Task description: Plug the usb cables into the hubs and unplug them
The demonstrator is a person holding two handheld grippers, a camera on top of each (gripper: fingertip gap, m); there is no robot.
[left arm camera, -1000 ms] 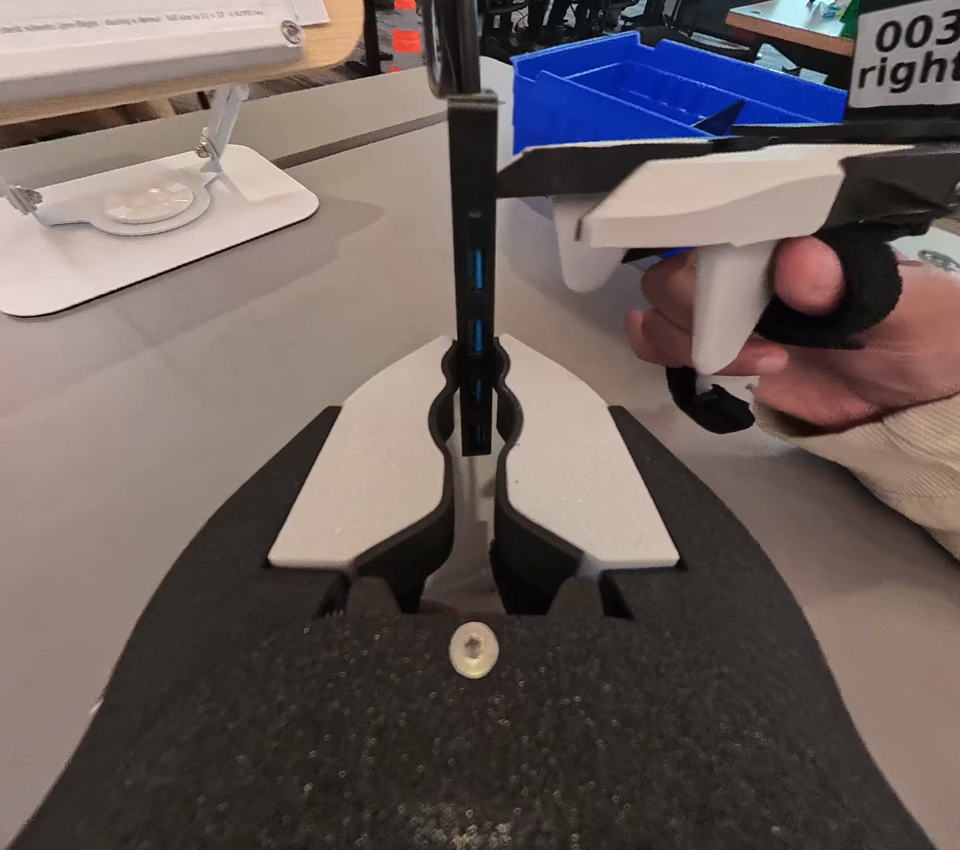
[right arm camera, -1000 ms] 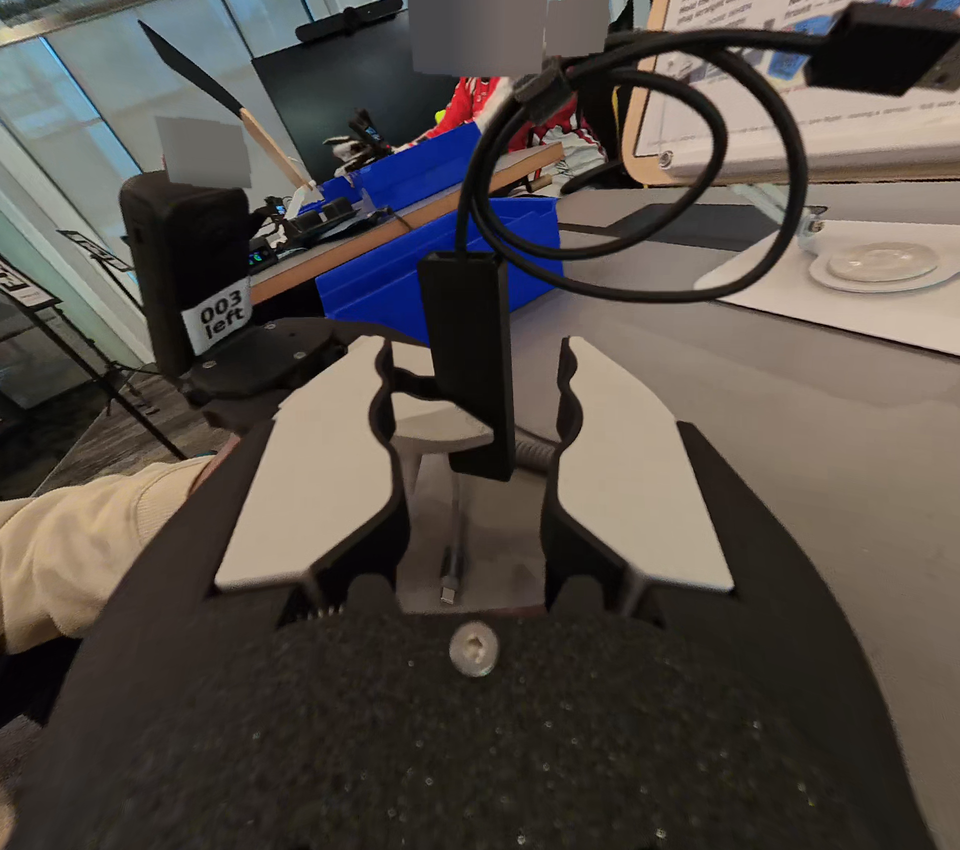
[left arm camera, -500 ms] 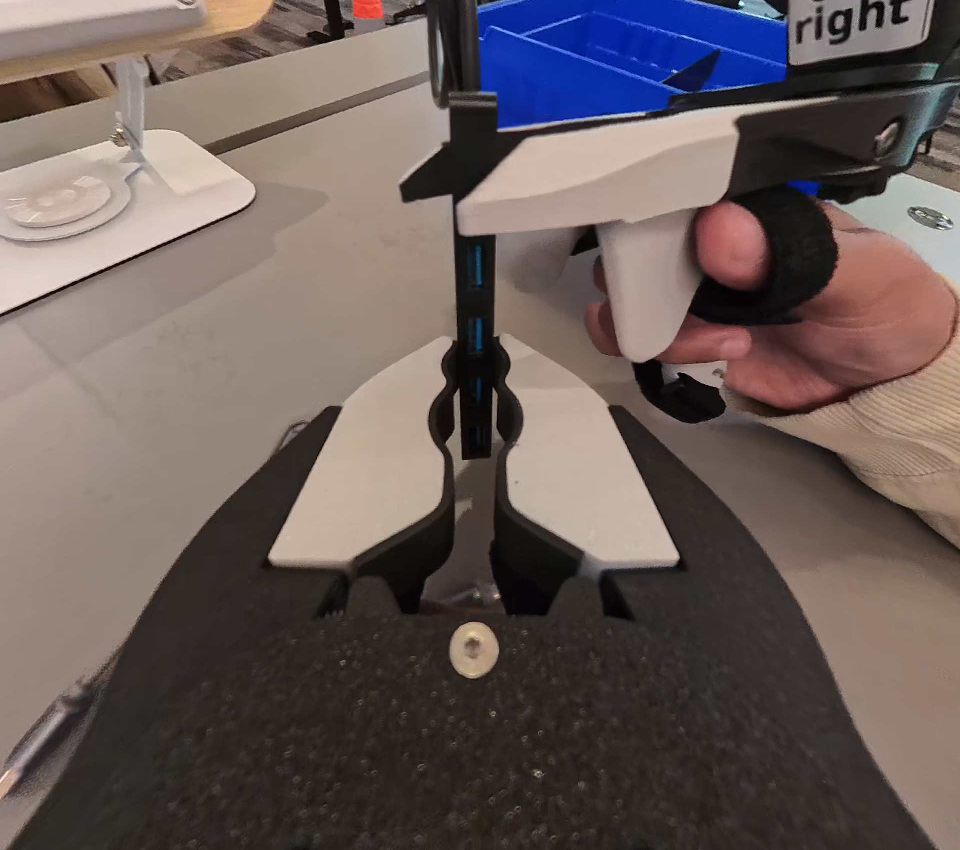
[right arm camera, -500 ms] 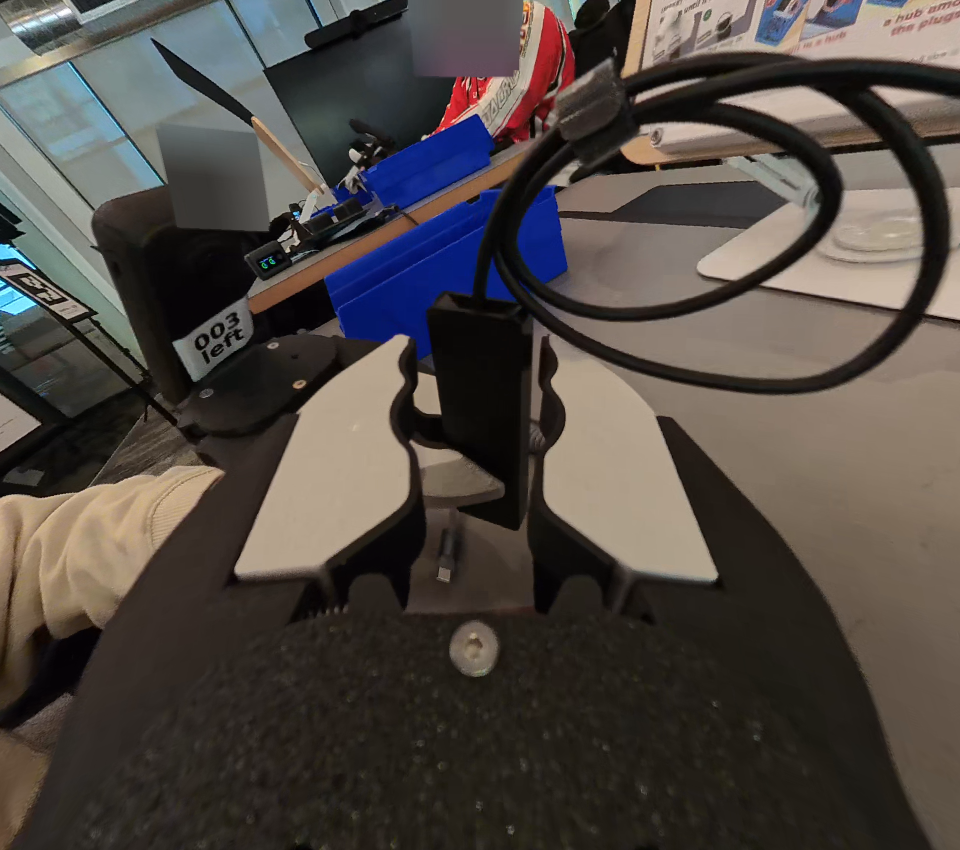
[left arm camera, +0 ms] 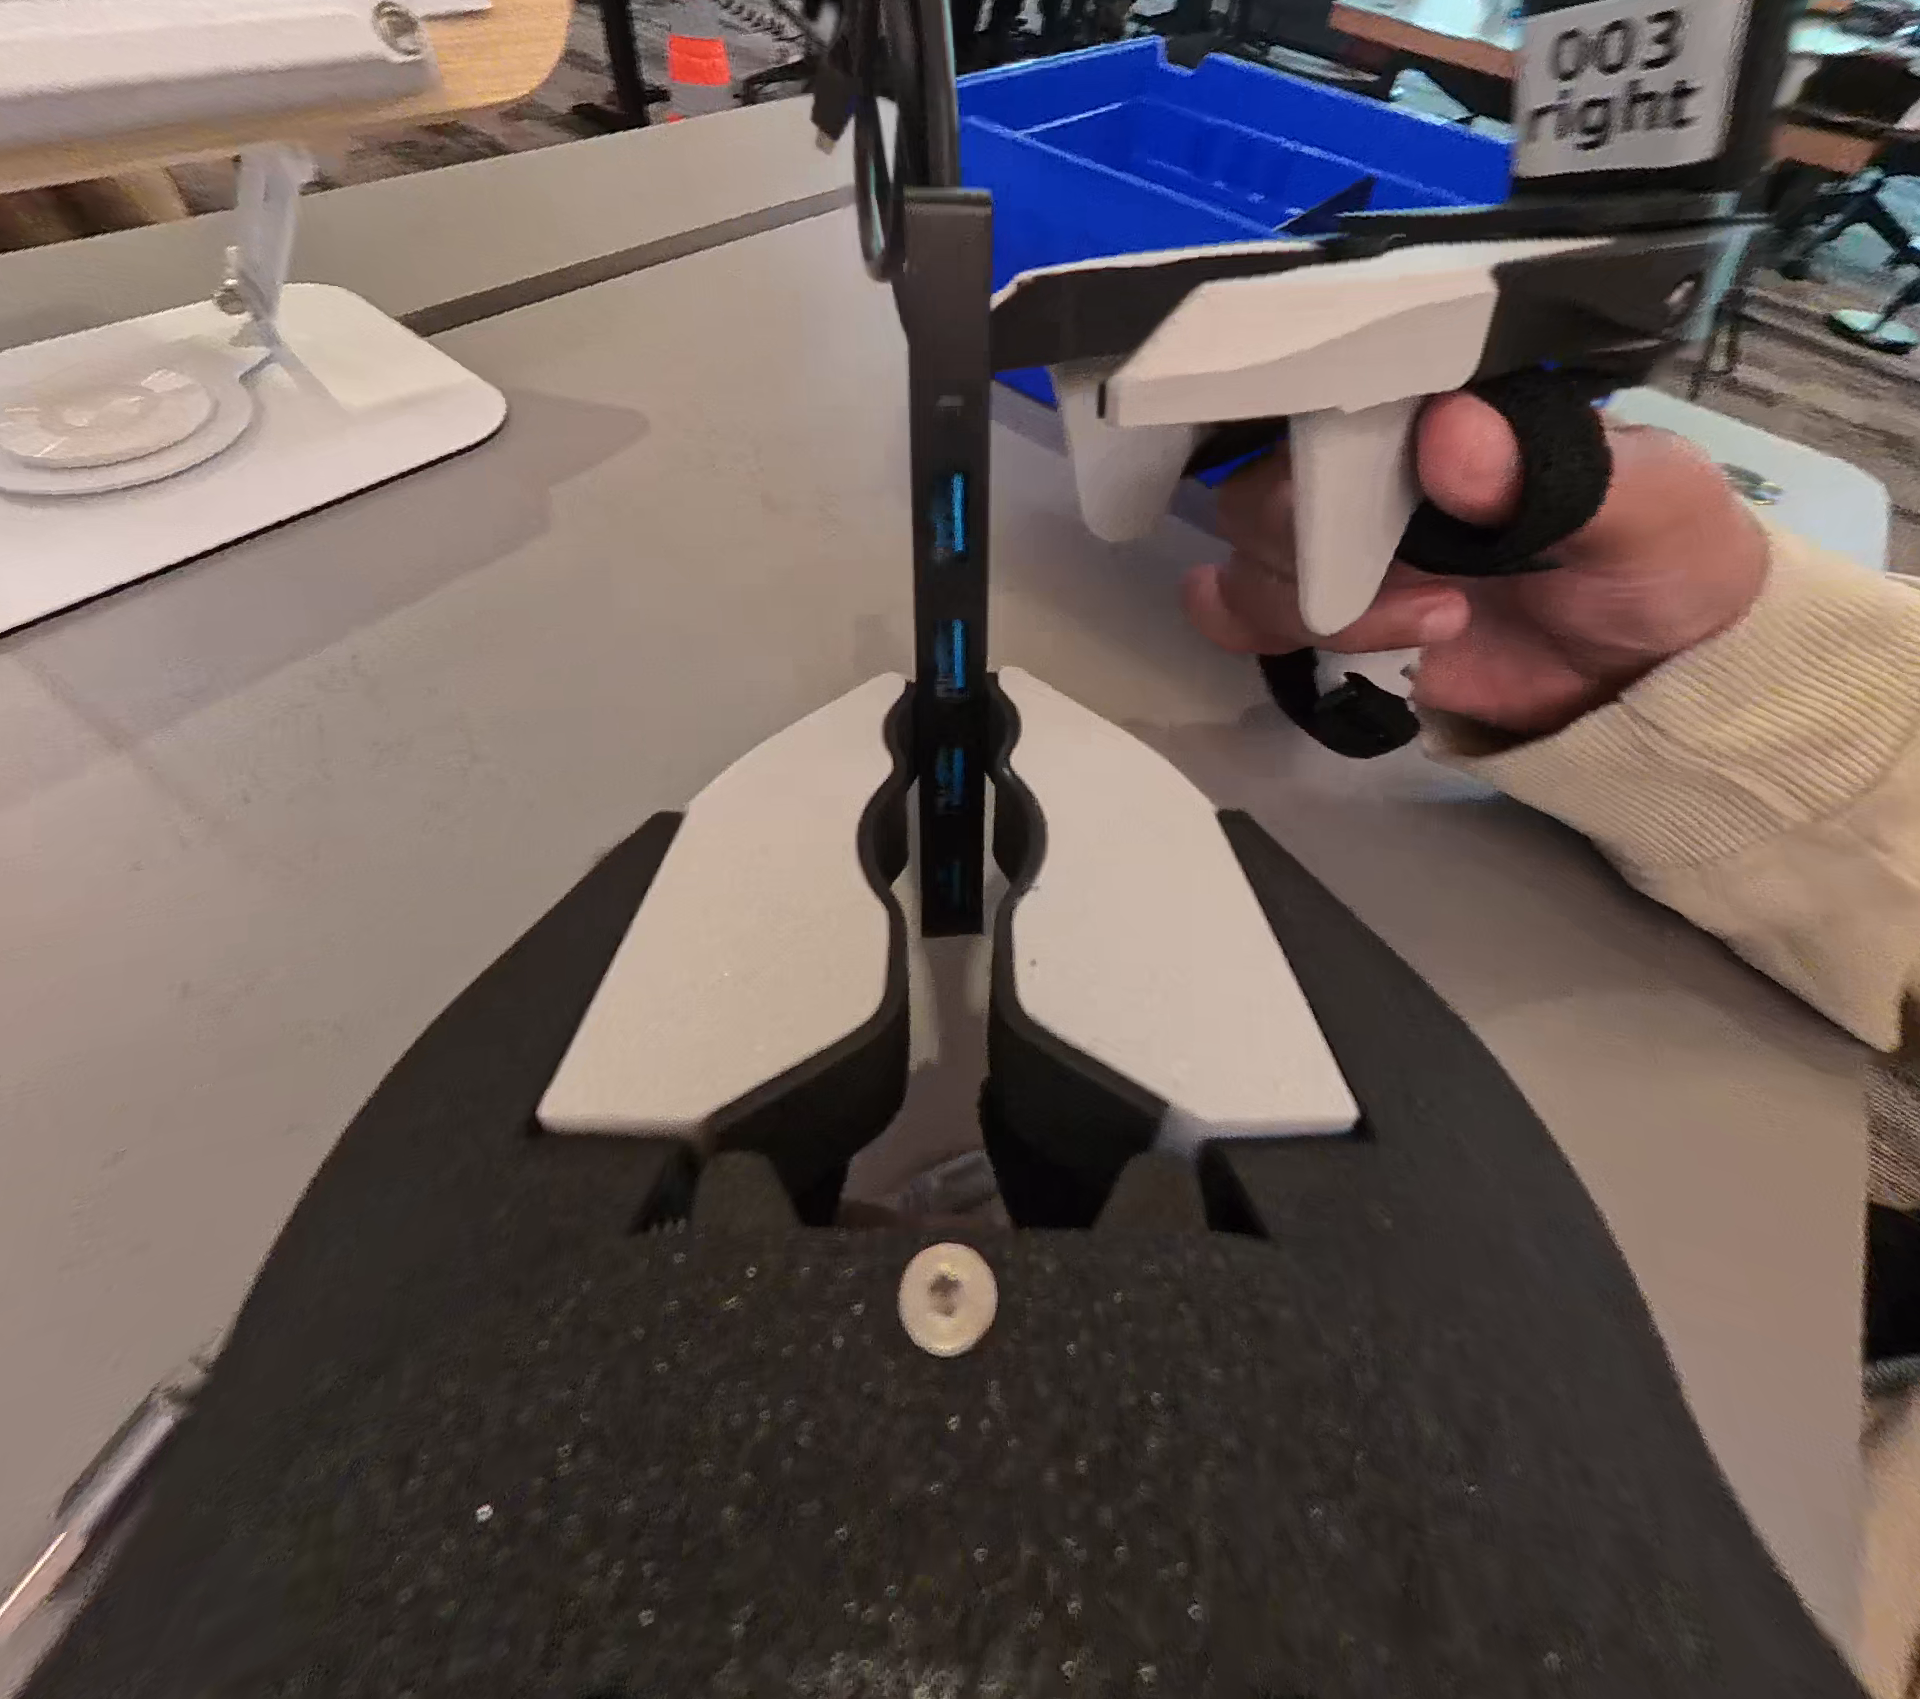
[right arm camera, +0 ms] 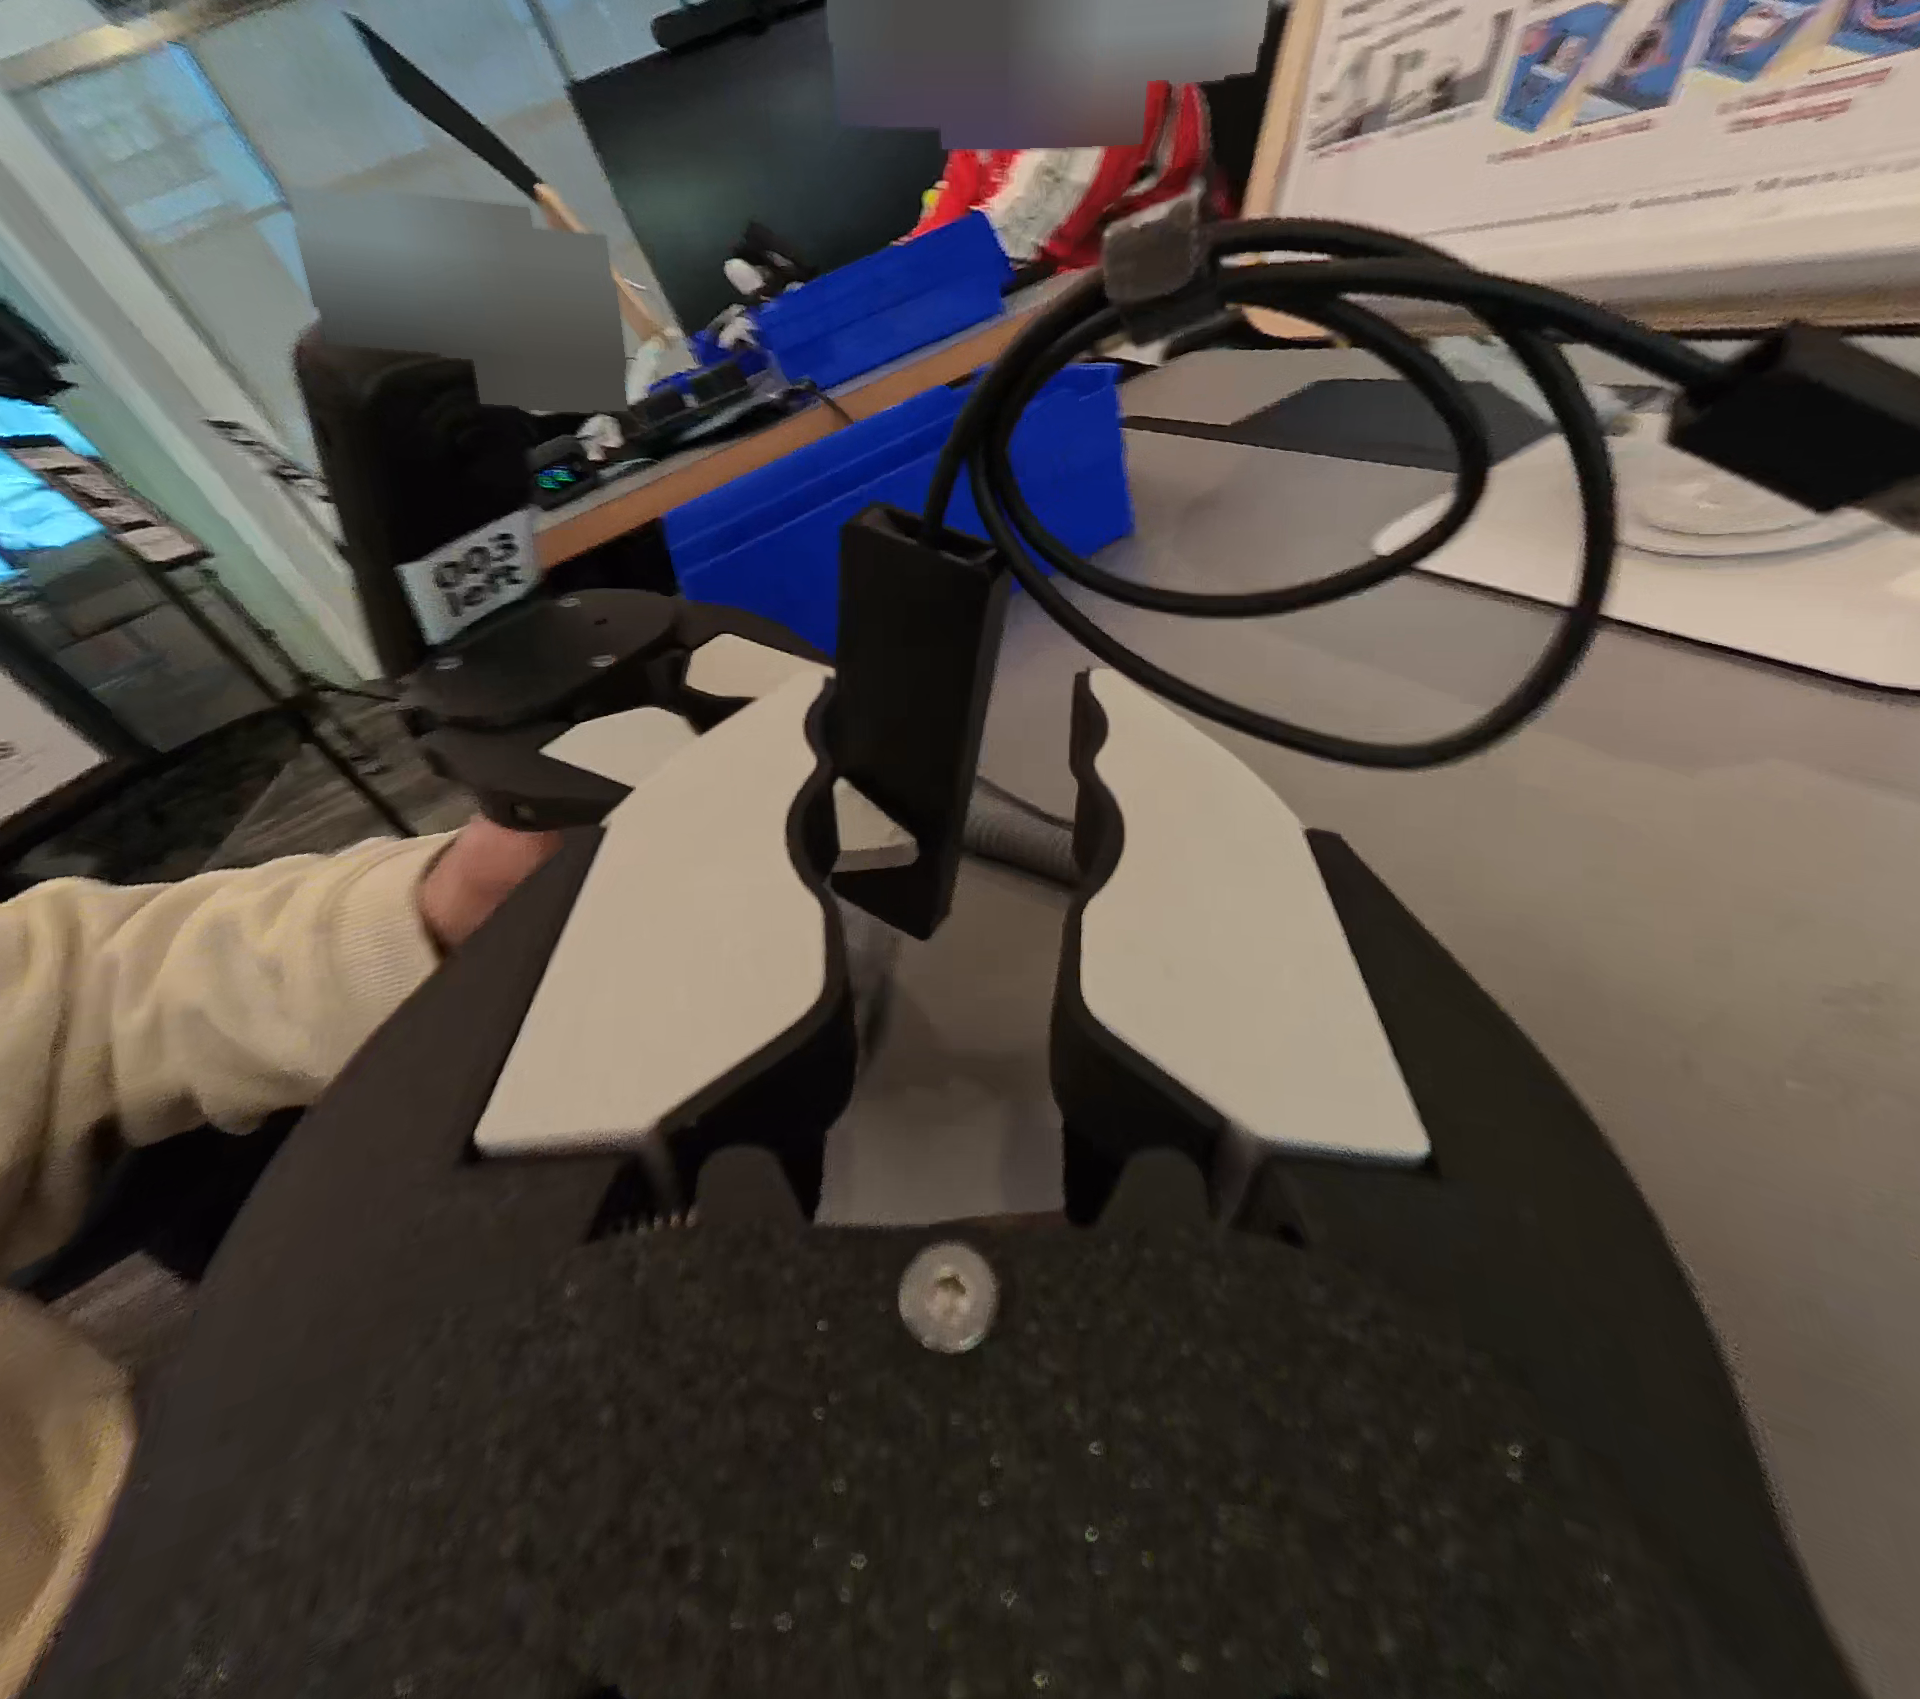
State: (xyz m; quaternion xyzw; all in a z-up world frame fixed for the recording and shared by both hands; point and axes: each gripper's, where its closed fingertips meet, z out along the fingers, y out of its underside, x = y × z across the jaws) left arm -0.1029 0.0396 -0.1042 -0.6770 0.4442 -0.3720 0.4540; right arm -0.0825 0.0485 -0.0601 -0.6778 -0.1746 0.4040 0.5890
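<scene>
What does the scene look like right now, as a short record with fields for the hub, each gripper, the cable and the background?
hub: black USB hub, upright, blue ports visible, none occupied
left gripper: shut on the hub's lower end
right gripper: open around the hub, gap at its right pad
cable: black cable looped from the hub's top, plug hanging free
background: blue bin, instruction board on a white stand
</scene>
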